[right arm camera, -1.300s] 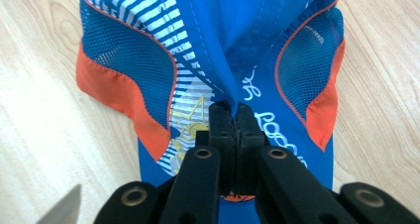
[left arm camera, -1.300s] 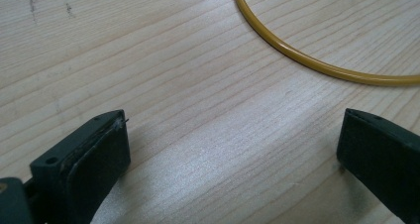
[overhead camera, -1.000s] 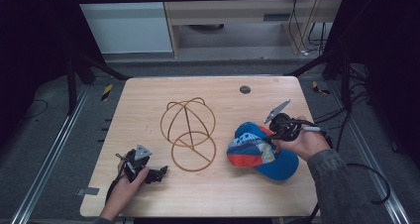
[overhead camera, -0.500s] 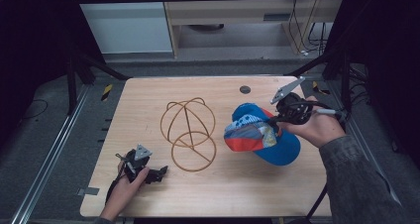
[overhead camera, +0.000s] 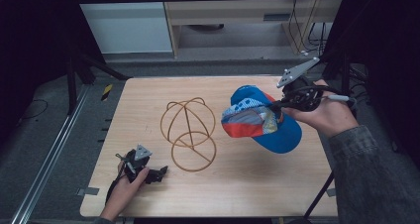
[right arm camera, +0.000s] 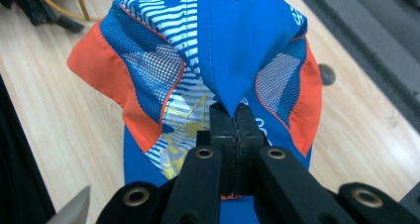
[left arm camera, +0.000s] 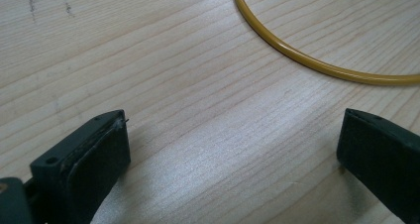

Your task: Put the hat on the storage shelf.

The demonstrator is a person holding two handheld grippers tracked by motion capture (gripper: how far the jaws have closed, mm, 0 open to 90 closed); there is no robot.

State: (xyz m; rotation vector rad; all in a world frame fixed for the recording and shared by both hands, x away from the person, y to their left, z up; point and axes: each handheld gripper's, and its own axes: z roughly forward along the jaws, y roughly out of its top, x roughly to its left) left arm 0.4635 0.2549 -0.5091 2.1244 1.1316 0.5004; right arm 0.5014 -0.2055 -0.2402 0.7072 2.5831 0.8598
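Left gripper (overhead camera: 157,173): rests low on the near-left part of the worktop (overhead camera: 247,184), jaws spread wide with nothing between them; in the left gripper view bare wood lies between the jaws.

Wire stand (overhead camera: 188,133): a yellow-brown frame of a flat ring and a domed cage, near the middle of the worktop, just beyond the left gripper and free of both grippers.

Cap (overhead camera: 260,119): blue, orange and white mesh, lifted above the worktop to the right of the wire stand, brim hanging toward the person.

Right gripper (right arm camera: 234,135): clamped tight on a pinch of the cap's blue crown fabric; the cap hangs from that one fold.

Likely step: carrying the cap toward the wire stand, by my reading.

Risk, slip: the hold is a small pinch of cloth, so a quick swing could let the fabric slide out and drop the cap short.

Risk, stand: nothing steadies the light frame; a cap dragged across it could tip or push it.

Risk, snag: the sagging crown may catch a wire instead of settling over the dome.

Surface: pale wood grain, with a dark round spot (overhead camera: 244,89) at the far edge.

Room: dim, dark floor, black frame posts, a pale cabinet (overhead camera: 133,21) behind.
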